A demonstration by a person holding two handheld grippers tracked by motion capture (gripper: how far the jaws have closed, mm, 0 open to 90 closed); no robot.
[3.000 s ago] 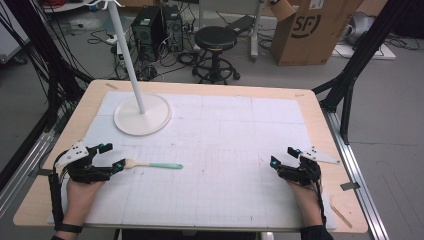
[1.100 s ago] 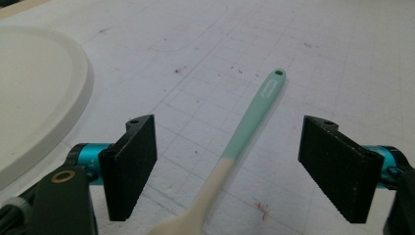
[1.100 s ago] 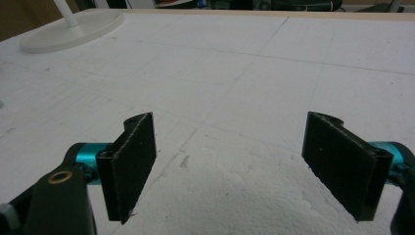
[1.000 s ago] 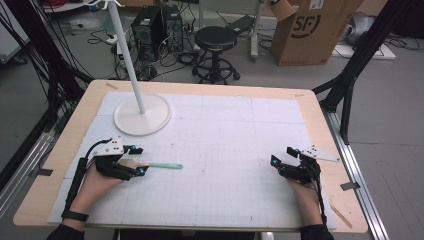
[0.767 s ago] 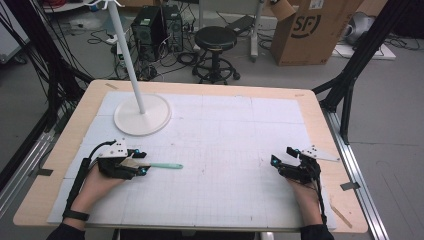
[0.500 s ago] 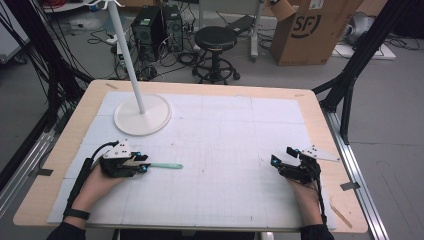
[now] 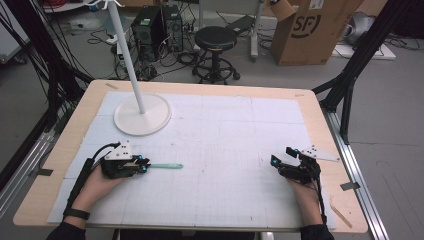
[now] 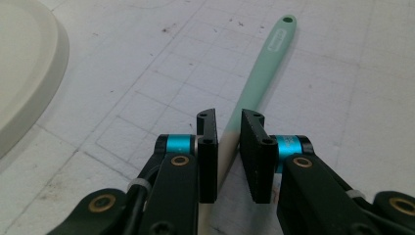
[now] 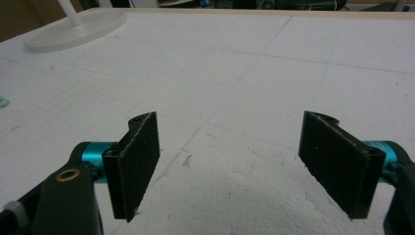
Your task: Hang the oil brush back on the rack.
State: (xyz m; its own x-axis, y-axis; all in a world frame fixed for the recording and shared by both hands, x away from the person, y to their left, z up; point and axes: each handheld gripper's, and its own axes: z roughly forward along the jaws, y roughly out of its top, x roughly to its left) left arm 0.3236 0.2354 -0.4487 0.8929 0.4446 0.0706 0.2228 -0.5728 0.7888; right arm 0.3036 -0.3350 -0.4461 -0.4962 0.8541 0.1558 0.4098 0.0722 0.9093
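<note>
Two grippers low on the mat | left gripper [image 8: 228, 122] jaws just closing, now pinching spatula [image 8: 259, 78], mint handle stretching ahead of fingertips | right gripper [image 9: 230, 147] jaws wide, nothing between

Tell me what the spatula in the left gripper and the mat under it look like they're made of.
Spatula: mint handle looks like matte silicone or soft plastic, with moulded lettering and a hang hole, fading to a cream end between the left gripper jaws. Mat: white, probably foam board, judging by its pitted, crumbly surface with a faint printed grid.
</note>
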